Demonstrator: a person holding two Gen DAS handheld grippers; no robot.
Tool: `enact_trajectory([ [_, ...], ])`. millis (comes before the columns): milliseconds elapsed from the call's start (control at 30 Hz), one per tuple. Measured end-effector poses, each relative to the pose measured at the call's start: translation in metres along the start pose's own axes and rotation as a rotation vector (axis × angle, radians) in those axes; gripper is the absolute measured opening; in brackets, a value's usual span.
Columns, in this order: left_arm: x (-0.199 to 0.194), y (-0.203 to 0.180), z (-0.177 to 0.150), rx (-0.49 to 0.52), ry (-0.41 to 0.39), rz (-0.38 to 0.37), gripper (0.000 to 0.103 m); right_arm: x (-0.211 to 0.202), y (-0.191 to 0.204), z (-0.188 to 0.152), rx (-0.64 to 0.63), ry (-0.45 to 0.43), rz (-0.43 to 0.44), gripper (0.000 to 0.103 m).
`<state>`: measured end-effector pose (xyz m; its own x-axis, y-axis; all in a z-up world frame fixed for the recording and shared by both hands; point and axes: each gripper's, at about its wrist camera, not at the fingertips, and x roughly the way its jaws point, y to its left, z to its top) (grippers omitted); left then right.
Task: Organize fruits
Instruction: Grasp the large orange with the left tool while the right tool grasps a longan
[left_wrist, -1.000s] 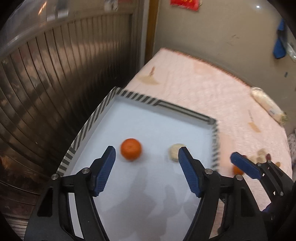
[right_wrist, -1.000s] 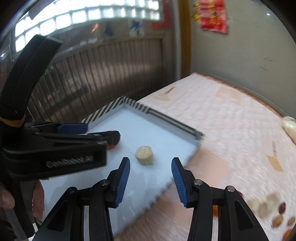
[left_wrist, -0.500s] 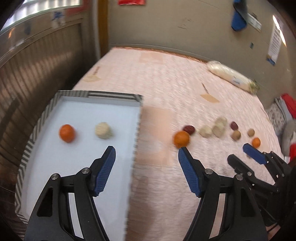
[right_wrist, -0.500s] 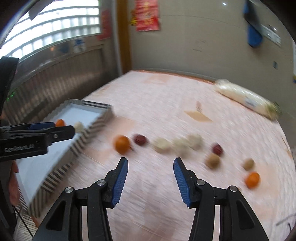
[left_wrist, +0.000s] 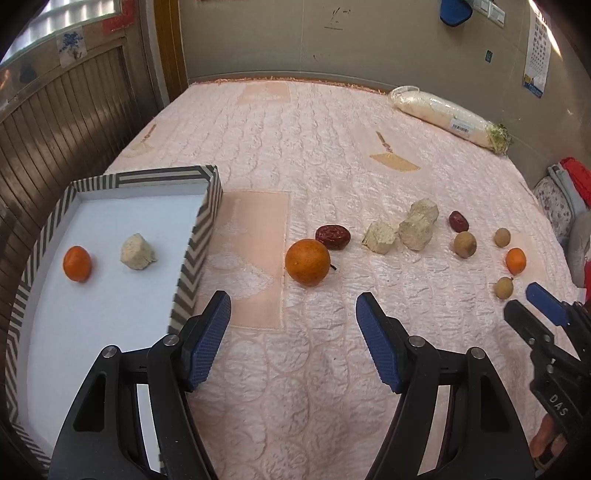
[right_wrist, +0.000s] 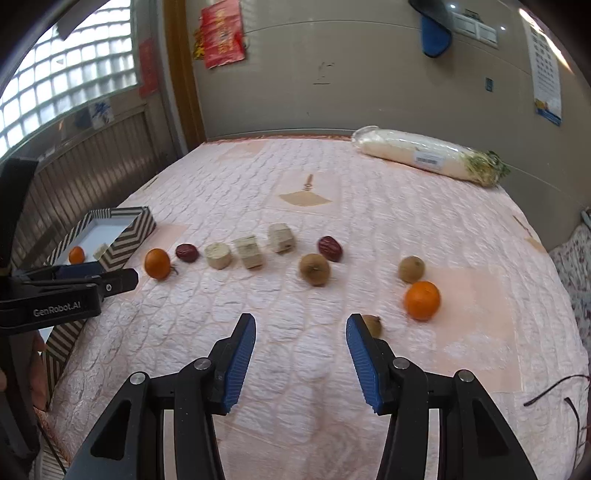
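A striped box (left_wrist: 207, 206) with a white floor stands at the left of the pink quilt; it holds a small orange (left_wrist: 76, 263) and a pale chunk (left_wrist: 136, 253). On the quilt lie a big orange (left_wrist: 307, 261), a red date (left_wrist: 332, 236), pale chunks (left_wrist: 379, 236), a second date (left_wrist: 458, 221), brown round fruits (left_wrist: 465, 243) and another small orange (left_wrist: 515, 260). My left gripper (left_wrist: 293, 339) is open and empty, just short of the big orange. My right gripper (right_wrist: 301, 352) is open and empty, above the quilt beside a small brown fruit (right_wrist: 372, 324). The box also shows in the right wrist view (right_wrist: 127, 236).
A wrapped white radish (left_wrist: 448, 118) lies at the far right of the bed by the wall. A wooden slatted panel (left_wrist: 55, 118) runs along the left. Folded cloths (left_wrist: 565, 192) sit off the right edge. The right gripper's tip (left_wrist: 543, 299) shows in the left wrist view.
Both grippers have swung right, away from over the box towards the row of fruits on the quilt. Both stay open and empty.
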<state>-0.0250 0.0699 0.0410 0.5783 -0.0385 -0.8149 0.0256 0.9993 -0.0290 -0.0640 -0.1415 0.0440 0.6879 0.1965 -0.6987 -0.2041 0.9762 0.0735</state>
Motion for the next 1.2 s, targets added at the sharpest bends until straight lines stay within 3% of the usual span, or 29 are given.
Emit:
enact_trajectory([
  [233,0.013,-0.005,0.005,0.006,-0.004,0.035,0.071,0.002,-0.009,-0.002,0.013,0.006,-0.018,0.049],
  [533,0.025,0.003,0.011,-0.013,0.008,-0.009,0.071,0.011,-0.015,-0.002,0.027,0.025,-0.025,0.049],
  [900,0.035,0.0,0.015,-0.007,-0.002,0.055,0.071,0.02,-0.029,-0.004,0.028,0.047,-0.063,0.049],
  [1100,0.041,-0.003,0.019,-0.012,0.007,0.052,0.071,0.029,-0.036,-0.004,0.043,0.067,-0.057,0.049],
  [1200,0.045,-0.004,0.02,-0.006,0.011,0.067,0.071,0.038,-0.039,-0.008,0.054,0.105,-0.059,0.049],
])
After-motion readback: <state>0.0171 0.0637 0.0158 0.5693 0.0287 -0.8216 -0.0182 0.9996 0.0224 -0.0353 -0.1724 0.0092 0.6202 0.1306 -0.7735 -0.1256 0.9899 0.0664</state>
